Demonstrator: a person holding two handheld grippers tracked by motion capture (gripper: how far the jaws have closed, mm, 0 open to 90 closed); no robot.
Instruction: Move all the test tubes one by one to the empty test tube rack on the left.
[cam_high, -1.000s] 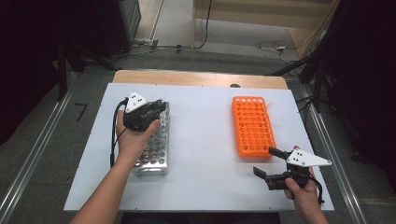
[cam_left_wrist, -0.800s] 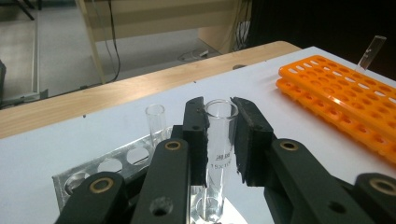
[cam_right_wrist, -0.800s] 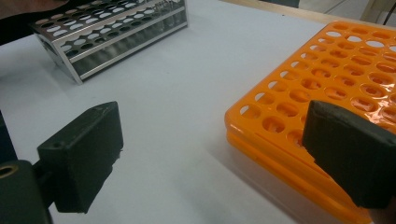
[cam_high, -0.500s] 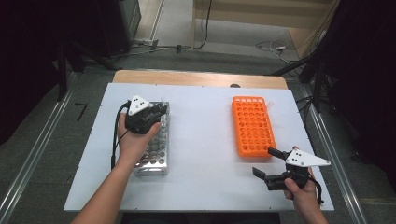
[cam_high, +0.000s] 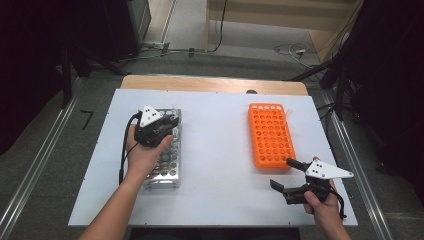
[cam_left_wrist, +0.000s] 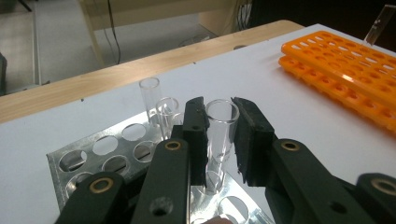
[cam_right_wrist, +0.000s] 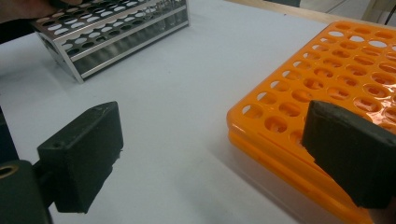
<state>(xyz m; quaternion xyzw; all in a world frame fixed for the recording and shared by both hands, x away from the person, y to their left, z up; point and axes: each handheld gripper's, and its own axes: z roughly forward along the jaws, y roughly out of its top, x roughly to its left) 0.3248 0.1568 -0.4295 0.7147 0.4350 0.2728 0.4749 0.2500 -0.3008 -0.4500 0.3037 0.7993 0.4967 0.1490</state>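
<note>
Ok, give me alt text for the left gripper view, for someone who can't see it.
The left gripper has its two black fingers closed on a clear glass tube standing in a metal rack. Two more clear tubes stand in the rack just behind it. An orange rack lies farther off on the white table.

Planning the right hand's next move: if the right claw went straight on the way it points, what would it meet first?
Probably the near corner of the orange plastic tube rack; the open right claw has bare white table between its jaws, and depth is unclear.
</note>
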